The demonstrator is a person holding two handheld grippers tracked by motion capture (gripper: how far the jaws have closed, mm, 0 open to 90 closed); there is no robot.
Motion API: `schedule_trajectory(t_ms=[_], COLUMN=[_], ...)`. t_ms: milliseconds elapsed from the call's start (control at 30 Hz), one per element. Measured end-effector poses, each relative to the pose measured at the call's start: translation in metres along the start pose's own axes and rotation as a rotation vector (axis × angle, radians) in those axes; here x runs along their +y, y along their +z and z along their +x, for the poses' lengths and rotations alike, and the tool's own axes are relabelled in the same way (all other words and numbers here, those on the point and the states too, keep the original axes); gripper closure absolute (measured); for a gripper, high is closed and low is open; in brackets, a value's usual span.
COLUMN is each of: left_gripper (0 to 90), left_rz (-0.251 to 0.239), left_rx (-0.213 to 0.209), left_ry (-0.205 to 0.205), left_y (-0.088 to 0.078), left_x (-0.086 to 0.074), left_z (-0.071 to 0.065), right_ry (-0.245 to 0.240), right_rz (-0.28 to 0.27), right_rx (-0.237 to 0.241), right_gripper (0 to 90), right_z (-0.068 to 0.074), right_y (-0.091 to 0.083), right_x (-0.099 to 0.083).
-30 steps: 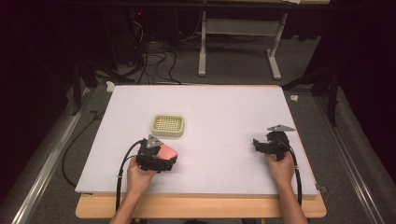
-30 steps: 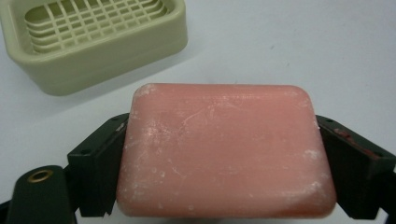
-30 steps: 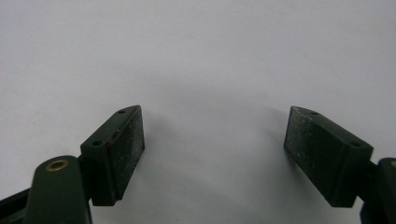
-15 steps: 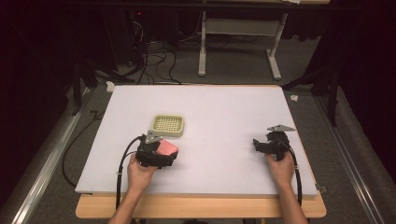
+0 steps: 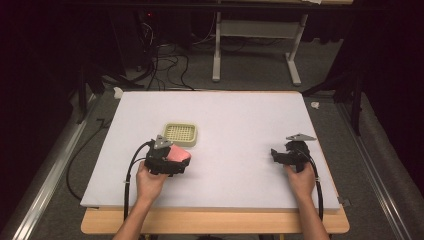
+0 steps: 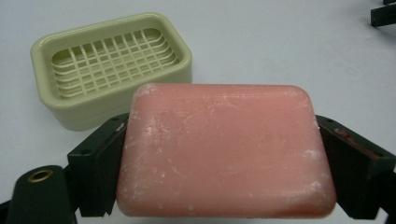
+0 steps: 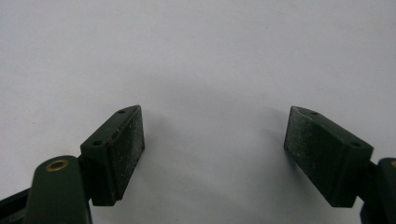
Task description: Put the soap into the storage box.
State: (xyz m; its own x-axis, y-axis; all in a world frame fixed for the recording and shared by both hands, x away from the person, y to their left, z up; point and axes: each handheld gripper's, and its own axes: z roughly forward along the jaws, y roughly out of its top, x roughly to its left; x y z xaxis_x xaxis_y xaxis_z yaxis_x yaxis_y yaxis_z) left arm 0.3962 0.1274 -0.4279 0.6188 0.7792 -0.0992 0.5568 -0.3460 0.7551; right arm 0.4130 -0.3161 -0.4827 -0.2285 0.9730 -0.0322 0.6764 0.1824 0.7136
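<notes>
Soap (image 6: 226,151) sits clamped between left claw (image 6: 224,163) pads (beside soap dish (image 6: 112,65)).

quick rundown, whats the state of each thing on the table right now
left tongs: shut on the pink soap bar, one jaw on each side
pink soap bar: held flat between the jaws, dusty white marks on top, just short of the soap dish
soap dish: upright on the table, grid insert empty
right tongs: open, nothing between the jaws
table: white top, bare between the two hands
</notes>
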Motion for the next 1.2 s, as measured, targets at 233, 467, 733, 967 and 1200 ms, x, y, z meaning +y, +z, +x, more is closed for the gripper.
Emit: schedule_trajectory(t_ms=[233, 467, 733, 967, 1200], left_gripper=[13.9, 14.0, 13.9, 13.9, 13.9], left_rz=[-0.003, -0.013, -0.019, -0.009, -0.005], left_rx=[-0.003, -0.021, -0.004, 0.007, 0.022], left_ry=[-0.012, -0.059, -0.073, -0.072, -0.075], left_y=[0.001, 0.002, 0.002, 0.006, 0.007], left_x=[0.006, 0.014, 0.022, 0.029, 0.037], left_z=[0.002, 0.008, 0.012, 0.015, 0.016], right_ry=[0.000, 0.000, 0.000, 0.000, 0.000], right_rz=[0.000, 0.002, 0.002, 0.001, 0.001], right_rx=[0.000, 0.001, 0.001, 0.000, -0.001], right_gripper=[20.6, 20.6, 20.6, 20.6, 20.5], right_z=[0.000, 0.000, 0.000, 0.000, 0.000], right_y=[0.000, 0.000, 0.000, 0.000, 0.000], right_x=[0.000, 0.000, 0.000, 0.000, 0.000])
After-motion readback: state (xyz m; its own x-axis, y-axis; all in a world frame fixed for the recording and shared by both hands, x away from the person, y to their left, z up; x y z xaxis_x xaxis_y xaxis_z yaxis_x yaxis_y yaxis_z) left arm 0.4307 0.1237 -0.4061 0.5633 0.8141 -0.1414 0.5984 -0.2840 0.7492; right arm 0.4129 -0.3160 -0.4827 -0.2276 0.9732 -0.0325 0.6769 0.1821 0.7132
